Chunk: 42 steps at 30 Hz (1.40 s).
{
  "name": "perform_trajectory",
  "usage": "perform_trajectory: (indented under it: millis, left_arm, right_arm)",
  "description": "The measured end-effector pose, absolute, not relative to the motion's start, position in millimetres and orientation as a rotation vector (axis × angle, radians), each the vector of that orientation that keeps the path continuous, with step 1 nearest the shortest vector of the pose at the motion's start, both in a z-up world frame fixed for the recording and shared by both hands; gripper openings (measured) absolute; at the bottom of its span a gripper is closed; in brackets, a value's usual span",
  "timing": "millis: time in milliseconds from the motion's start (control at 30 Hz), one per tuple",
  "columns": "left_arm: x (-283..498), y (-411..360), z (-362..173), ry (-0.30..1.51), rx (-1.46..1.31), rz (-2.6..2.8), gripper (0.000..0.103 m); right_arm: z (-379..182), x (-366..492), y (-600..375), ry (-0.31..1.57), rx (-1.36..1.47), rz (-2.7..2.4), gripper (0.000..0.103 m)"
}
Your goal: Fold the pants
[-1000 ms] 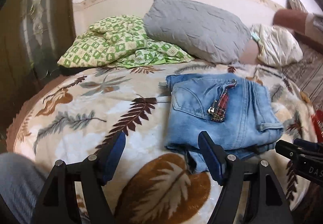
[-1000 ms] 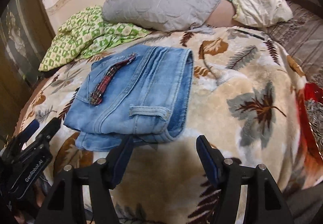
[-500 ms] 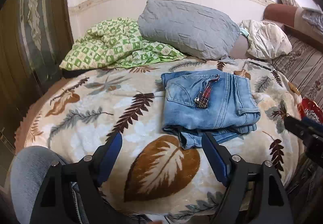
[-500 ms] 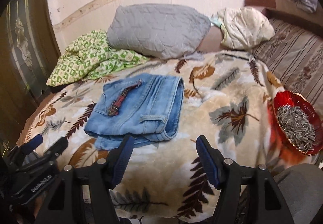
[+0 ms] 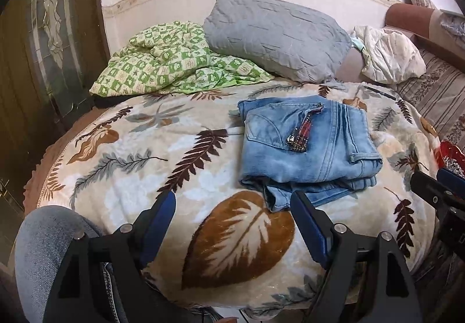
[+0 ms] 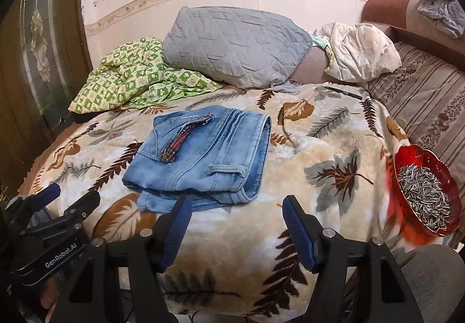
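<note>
Grippers apart; pillow behind pants

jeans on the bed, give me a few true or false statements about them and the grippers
1. The jeans lie folded in a compact stack on the leaf-print blanket. True.
2. The right gripper is shut on the jeans. False: its jaws are open and hold nothing.
3. The left gripper is open, with only blanket between its fingers. True.
4. The red bowl of sunflower seeds sits on top of the jeans. False: it sits apart from them, at the blanket's right edge.
5. The grey pillow lies on the jeans. False: it lies behind them, towards the wall.
</note>
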State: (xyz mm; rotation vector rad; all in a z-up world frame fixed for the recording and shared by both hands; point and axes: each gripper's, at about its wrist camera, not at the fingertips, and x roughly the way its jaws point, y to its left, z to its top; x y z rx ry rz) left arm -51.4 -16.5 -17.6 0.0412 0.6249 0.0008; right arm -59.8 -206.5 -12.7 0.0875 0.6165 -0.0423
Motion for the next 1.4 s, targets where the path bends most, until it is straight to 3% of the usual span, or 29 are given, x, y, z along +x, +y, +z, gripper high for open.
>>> perform_trajectory:
  millis: [1400]
  left_arm:
    - [-50.5, -17.9, -18.4, 0.612, 0.083, -0.015, 0.082]
  right_arm:
    - [-13.1, -61.3, -205.2, 0.614, 0.096, -0.050, 0.068]
